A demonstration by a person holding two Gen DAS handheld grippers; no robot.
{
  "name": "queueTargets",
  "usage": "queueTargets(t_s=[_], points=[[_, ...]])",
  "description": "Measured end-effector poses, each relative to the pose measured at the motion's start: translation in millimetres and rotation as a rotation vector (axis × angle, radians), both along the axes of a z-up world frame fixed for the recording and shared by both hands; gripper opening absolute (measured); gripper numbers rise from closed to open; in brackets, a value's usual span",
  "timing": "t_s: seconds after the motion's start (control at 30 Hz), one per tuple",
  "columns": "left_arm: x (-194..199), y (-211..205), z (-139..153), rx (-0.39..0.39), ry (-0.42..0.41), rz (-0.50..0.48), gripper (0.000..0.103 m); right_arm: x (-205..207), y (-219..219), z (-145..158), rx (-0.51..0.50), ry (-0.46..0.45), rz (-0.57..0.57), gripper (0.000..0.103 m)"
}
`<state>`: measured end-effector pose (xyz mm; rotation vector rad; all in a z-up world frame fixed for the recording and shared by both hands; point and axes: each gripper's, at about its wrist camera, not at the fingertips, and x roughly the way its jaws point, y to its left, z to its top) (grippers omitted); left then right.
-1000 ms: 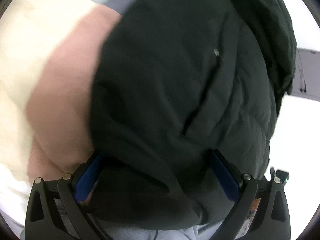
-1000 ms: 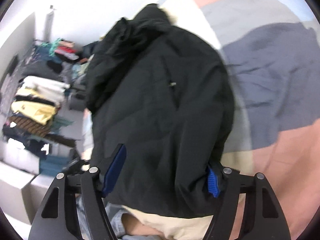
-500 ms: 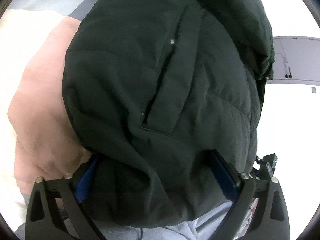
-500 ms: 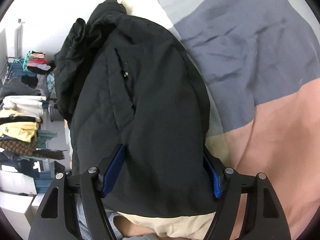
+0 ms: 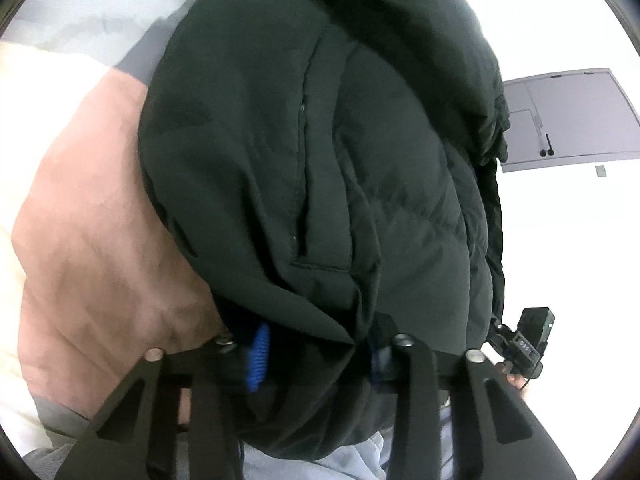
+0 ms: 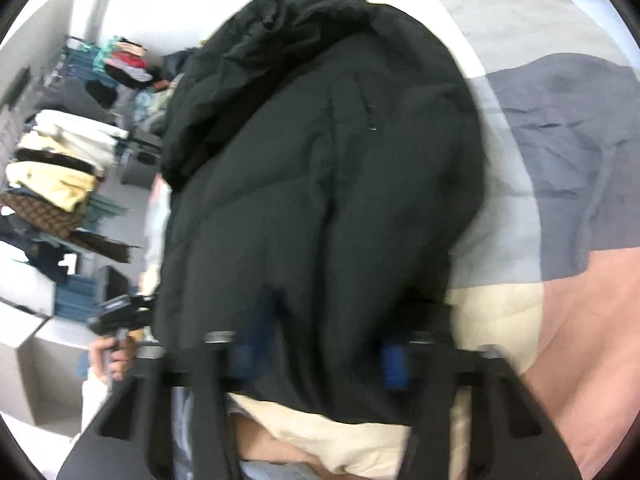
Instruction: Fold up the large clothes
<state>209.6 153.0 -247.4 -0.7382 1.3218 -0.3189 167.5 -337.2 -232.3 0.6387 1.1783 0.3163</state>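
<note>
A black padded jacket (image 5: 320,152) fills both views, lying over a patchwork bedspread (image 5: 88,248). My left gripper (image 5: 316,344) is shut on the jacket's near hem, the cloth bunched between its blue-padded fingers (image 5: 258,354). The jacket also shows in the right wrist view (image 6: 320,184), with a zipped pocket on top. My right gripper (image 6: 324,344) is closed on the hem too, its blue pads (image 6: 394,362) pressed into the fabric. The fingertips are hidden under the cloth.
The bedspread (image 6: 580,168) has grey, blue, pink and cream patches. A rack of hung clothes (image 6: 64,168) and cardboard boxes (image 6: 36,364) stand at the left. The other hand-held gripper (image 6: 120,312) shows beside the jacket. A grey door (image 5: 568,120) is on the white wall.
Both grippers went from wide open around the jacket's hem to closed on it. The fabric has bunched up between the fingers and the jacket has shifted slightly.
</note>
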Motion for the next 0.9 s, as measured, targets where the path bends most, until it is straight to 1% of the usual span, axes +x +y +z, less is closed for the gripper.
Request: queueTargets(t_s=[0.03, 0.07, 0.1, 0.17, 0.27, 0.3, 0.33, 0.37, 0.4, 0.5, 0.57, 0.6, 0.63, 0.67, 0.73, 0.8, 0.83, 0.9], points=[[-1.9, 1.9, 2.2, -0.001, -0.012, 0.002, 0.03, -0.1, -0.4, 0.5, -0.01, -0.001, -0.006, 0.014], [-5.5, 7.7, 3.3, -0.006, -0.021, 0.005, 0.026, -0.7, -1.0, 3.8, -0.024, -0.011, -0.013, 0.01], [-9.5, 14.0, 6.5, -0.014, -0.036, 0.016, 0.022, -1.4, -1.5, 7.3, -0.033, -0.024, -0.017, 0.009], [-16.1, 24.8, 13.9, -0.035, -0.066, 0.038, 0.018, -6.1, -2.4, 22.1, -0.055, -0.077, -0.025, 0.006], [-26.7, 39.8, 31.1, -0.08, -0.111, 0.081, 0.013, -12.1, 2.4, 48.8, -0.075, -0.168, -0.035, 0.005], [-29.5, 42.7, 35.9, -0.089, -0.119, 0.095, 0.011, -16.5, 8.4, 63.0, -0.108, -0.192, -0.023, 0.004], [-32.9, 47.5, 41.5, -0.101, -0.126, 0.107, 0.01, -16.5, 8.4, 63.0, -0.108, -0.192, -0.023, 0.004], [-36.5, 53.1, 49.3, -0.113, -0.141, 0.119, 0.009, -19.2, 9.4, 70.0, -0.106, -0.207, -0.022, 0.003], [-36.3, 51.9, 54.3, -0.117, -0.149, 0.125, 0.008, -22.9, 9.0, 78.9, -0.098, -0.227, -0.027, 0.003], [-43.3, 66.4, 82.6, -0.143, -0.194, 0.156, 0.006, -33.2, 4.0, 108.2, -0.071, -0.298, -0.045, 0.002], [-44.0, 73.3, 103.0, -0.141, -0.23, 0.168, 0.006, -40.2, -3.0, 126.5, -0.058, -0.346, -0.05, 0.002], [-46.8, 80.7, 114.6, -0.144, -0.25, 0.173, 0.005, -47.8, -5.1, 149.2, -0.045, -0.399, -0.051, 0.002], [-48.3, 85.2, 123.2, -0.147, -0.265, 0.177, 0.004, -47.8, -5.1, 149.2, -0.045, -0.399, -0.051, 0.002], [-53.2, 95.2, 137.0, -0.152, -0.291, 0.185, 0.004, -51.6, -6.0, 156.4, -0.038, -0.418, -0.052, 0.002], [-65.0, 113.9, 157.0, -0.16, -0.321, 0.188, 0.002, -62.5, -7.9, 177.3, -0.018, -0.482, -0.058, 0.0], [-75.1, 123.2, 173.7, -0.153, -0.352, 0.183, 0.0, -73.7, -10.7, 195.1, 0.011, -0.55, -0.066, 0.0], [-79.9, 125.9, 178.3, -0.144, -0.357, 0.176, 0.0, -84.4, -13.3, 212.0, 0.018, -0.593, -0.071, 0.0], [-86.6, 128.2, 183.3, -0.124, -0.362, 0.164, 0.0, -87.7, -12.3, 217.8, 0.011, -0.597, -0.063, 0.0]])
